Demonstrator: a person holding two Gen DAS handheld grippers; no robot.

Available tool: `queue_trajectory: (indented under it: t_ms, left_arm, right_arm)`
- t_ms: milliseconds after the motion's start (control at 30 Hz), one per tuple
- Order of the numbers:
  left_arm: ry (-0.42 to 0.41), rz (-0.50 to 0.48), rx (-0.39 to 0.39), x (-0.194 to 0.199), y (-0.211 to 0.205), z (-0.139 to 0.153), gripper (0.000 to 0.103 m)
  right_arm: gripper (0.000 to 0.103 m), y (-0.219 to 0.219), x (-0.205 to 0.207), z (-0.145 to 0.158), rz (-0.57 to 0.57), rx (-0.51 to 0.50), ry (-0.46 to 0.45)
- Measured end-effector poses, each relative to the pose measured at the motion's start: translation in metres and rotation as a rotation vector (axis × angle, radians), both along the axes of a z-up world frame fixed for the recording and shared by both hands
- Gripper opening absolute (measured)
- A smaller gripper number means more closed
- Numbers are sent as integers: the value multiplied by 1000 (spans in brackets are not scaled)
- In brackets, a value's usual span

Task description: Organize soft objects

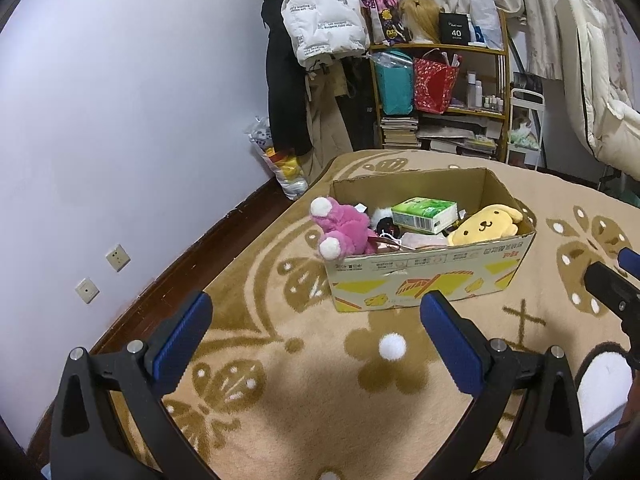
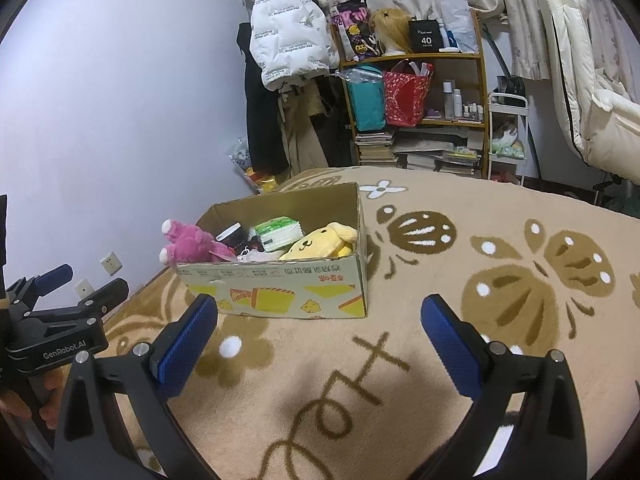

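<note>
An open cardboard box point(image 1: 432, 276) point(image 2: 280, 288) stands on the beige patterned carpet. Inside lie a yellow dog plush point(image 1: 486, 224) point(image 2: 320, 242), a green tissue pack point(image 1: 425, 214) point(image 2: 278, 232) and small dark items. A pink plush point(image 1: 340, 228) point(image 2: 188, 242) hangs over the box's left end. My left gripper point(image 1: 316, 320) is open and empty, short of the box's near side. My right gripper point(image 2: 320, 320) is open and empty too, just in front of the box. The left gripper point(image 2: 76, 280) shows at the left edge of the right wrist view.
A lilac wall with two sockets point(image 1: 102, 274) runs along the left. Behind the box are hanging coats point(image 1: 320, 20), a cluttered shelf point(image 1: 440, 92) with book stacks, a plastic bag point(image 1: 280, 160) and a white chair point(image 1: 600, 92). Carpet point(image 2: 500, 280) spreads to the right.
</note>
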State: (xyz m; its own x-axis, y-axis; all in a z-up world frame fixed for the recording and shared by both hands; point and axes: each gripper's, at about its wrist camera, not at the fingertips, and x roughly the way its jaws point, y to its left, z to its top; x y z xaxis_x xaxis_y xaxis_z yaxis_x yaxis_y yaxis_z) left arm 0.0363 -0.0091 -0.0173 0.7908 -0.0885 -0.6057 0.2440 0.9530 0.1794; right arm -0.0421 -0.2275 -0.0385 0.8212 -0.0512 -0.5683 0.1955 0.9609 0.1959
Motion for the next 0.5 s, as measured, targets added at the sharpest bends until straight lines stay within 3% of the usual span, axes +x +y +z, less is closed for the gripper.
queue_trajectory:
  t_ms: [500]
  left_arm:
    - [-16,-2,0,-2,-3,0,103]
  right_arm:
    - [103,3,-1,3,2,-23,-8]
